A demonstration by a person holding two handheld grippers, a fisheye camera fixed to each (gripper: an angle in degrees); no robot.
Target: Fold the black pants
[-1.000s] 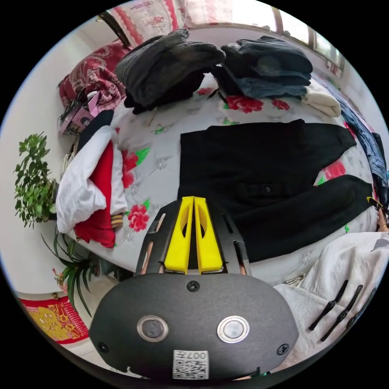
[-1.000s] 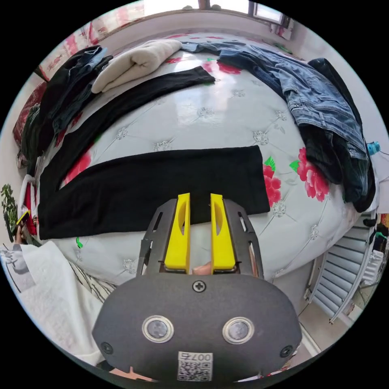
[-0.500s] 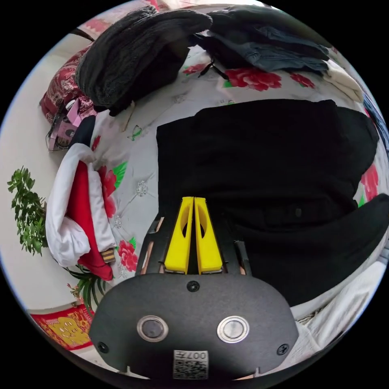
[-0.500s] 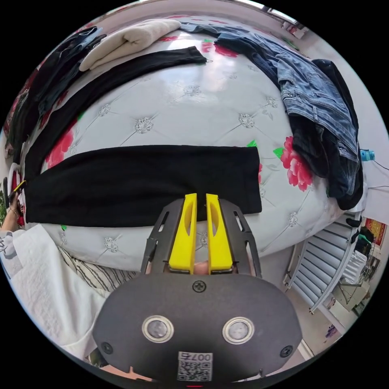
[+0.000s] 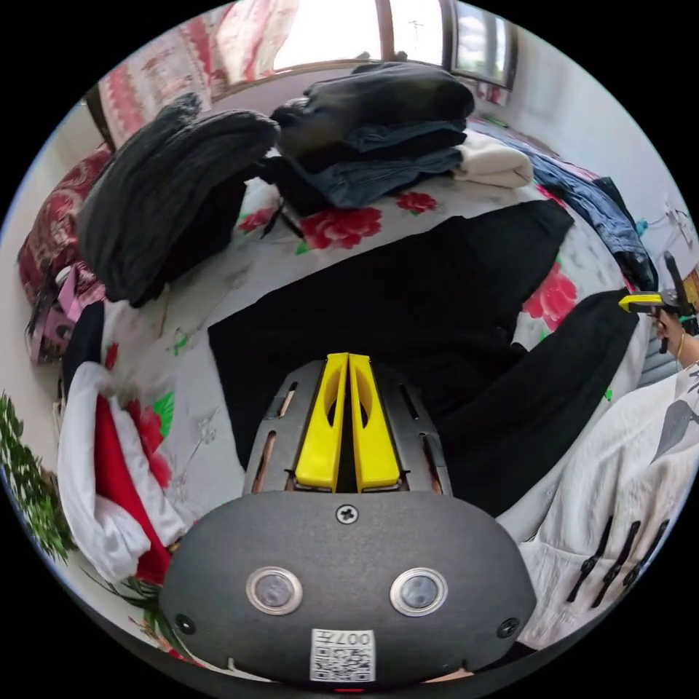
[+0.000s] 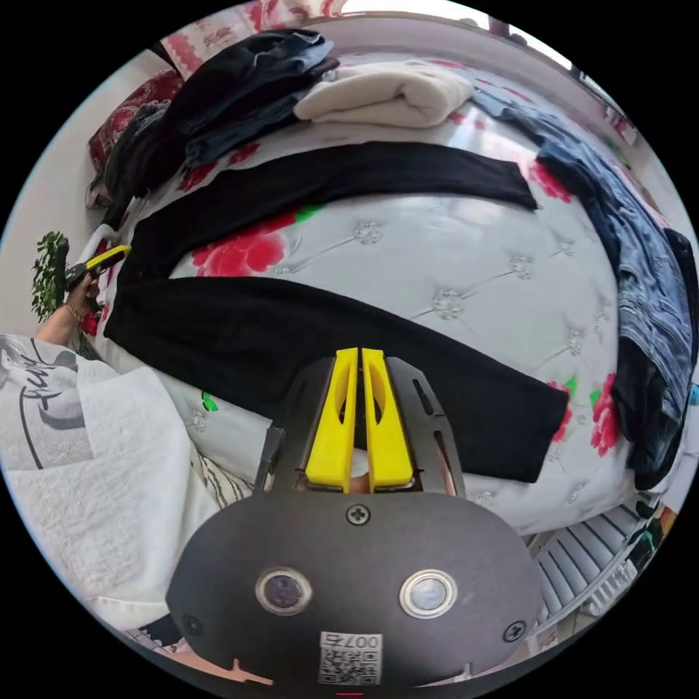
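Yellow jaws of the left hand-held gripper are pressed together over the waist of the black pants. Those of the right hand-held gripper stand almost closed above the near leg. The pants lie spread, legs apart, on the floral bed. Each gripper's code sticker is unreadable.

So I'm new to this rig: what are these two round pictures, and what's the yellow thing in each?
Each picture comes from a fisheye camera riding on a handheld gripper; a person carries one in each hand. The yellow prongs are that gripper's fingers. The left gripper has its fingers closed together over the waist end of the long black pants; whether it grips cloth is unclear. The right gripper, nearly closed, sits over one pant leg. The pants lie flat on a white flower-printed bed, beside a folded cream garment and blue denim jeans.
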